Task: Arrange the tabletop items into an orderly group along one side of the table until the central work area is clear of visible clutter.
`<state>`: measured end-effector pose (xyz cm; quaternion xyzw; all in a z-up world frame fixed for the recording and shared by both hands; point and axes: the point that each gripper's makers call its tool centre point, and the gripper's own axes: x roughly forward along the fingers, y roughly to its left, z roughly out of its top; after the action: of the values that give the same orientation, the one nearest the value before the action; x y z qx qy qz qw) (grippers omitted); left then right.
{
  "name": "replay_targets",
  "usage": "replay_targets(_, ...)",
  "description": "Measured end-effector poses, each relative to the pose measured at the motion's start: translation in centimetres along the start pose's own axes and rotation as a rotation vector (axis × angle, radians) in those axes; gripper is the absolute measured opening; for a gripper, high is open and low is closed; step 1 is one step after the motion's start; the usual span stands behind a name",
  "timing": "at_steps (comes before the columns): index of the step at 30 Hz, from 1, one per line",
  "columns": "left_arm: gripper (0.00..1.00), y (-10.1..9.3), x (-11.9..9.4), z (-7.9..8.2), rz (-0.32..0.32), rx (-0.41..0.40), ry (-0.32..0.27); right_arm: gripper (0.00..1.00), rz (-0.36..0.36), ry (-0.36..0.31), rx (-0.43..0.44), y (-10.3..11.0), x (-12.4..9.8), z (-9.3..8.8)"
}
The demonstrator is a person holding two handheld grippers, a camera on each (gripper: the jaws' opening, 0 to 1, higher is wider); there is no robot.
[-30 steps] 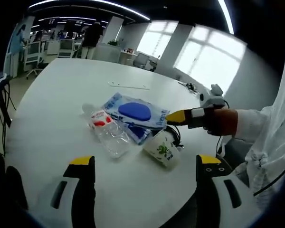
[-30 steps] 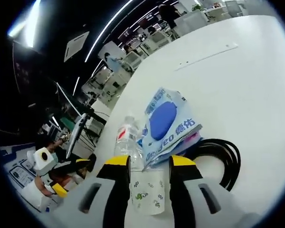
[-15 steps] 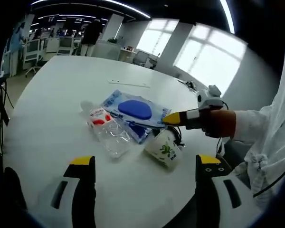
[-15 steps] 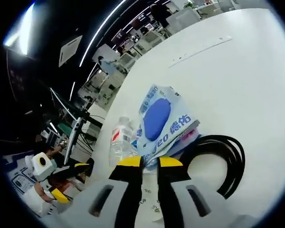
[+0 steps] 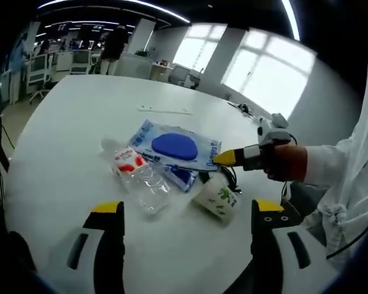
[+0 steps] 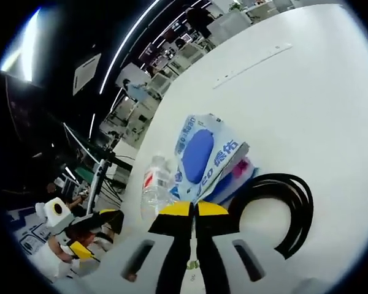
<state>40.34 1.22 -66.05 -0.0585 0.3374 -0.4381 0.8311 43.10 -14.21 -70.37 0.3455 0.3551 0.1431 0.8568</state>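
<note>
A blue and white wet-wipes packet (image 5: 172, 147) lies mid-table on a smaller blue pack (image 5: 183, 176). Beside it, a clear bottle (image 5: 138, 177) with a red label and a paper cup (image 5: 218, 199) lie on their sides. My right gripper (image 5: 224, 158) comes in from the right, held by a hand, and is shut on the packet's near corner. In the right gripper view its jaws (image 6: 193, 209) meet on the raised edge of the packet (image 6: 202, 156), with the bottle (image 6: 154, 184) to the left. My left gripper (image 5: 187, 208) hangs open short of the pile, holding nothing.
A coiled black cable (image 6: 276, 208) lies against the packet, by the cup (image 5: 231, 177). A thin white strip (image 5: 165, 110) rests farther back on the white table (image 5: 61, 147). The person's white sleeve (image 5: 346, 171) fills the right side. Office desks and chairs stand beyond the table.
My right gripper's jaws have gone from apart to shut on the packet's edge, and that edge has lifted and tilted. The left gripper stays open and has hardly moved.
</note>
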Motion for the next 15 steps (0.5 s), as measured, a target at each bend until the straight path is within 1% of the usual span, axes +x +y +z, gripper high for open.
replay_targets(3, 0.86, 0.3, 0.4, 0.9, -0.004, 0.010, -0.008, 0.00, 0.000, -0.009, -0.012, -0.1, -0.2, 0.3)
replay_targets(6, 0.86, 0.7, 0.9, 1.6, -0.003, 0.025, -0.008, 0.00, 0.013, -0.024, -0.001, -0.1, -0.4, 0.7)
replay_targets(10, 0.85, 0.9, 1.4, 2.8, -0.008, 0.044, -0.017, 0.00, 0.046, -0.047, 0.005, 0.4, -0.3, 1.2)
replay_targets(15, 0.84, 1.2, 2.0, 3.7, -0.011, 0.054, -0.023, 0.00, 0.075, -0.062, 0.004, 1.1, -0.4, 1.7)
